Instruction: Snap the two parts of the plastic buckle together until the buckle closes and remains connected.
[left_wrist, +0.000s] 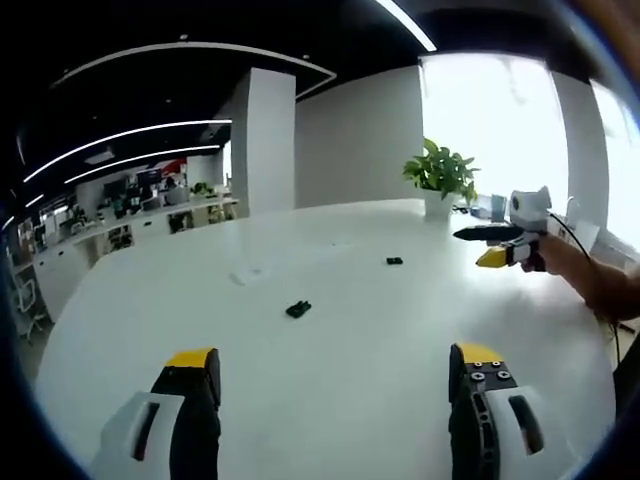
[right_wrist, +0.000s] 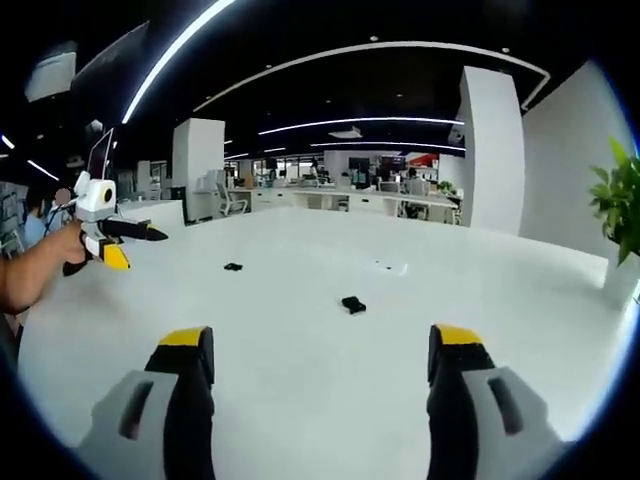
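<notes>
White table (left_wrist: 380, 400), both tools (left_wrist: 335, 375) (right_wrist: 320, 360) raised, spread

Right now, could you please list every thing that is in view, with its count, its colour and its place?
buckle parts: 2, black, apart on the table, one near the middle, one farther off
table: 1, white, large, under both grippers
potted plant: 1, green in a white pot, at the table's far edge
pillar: 1, white, behind the table
left gripper: 1, black and yellow jaws wide apart, above the table
right gripper: 1, same colours, jaws wide apart
</notes>
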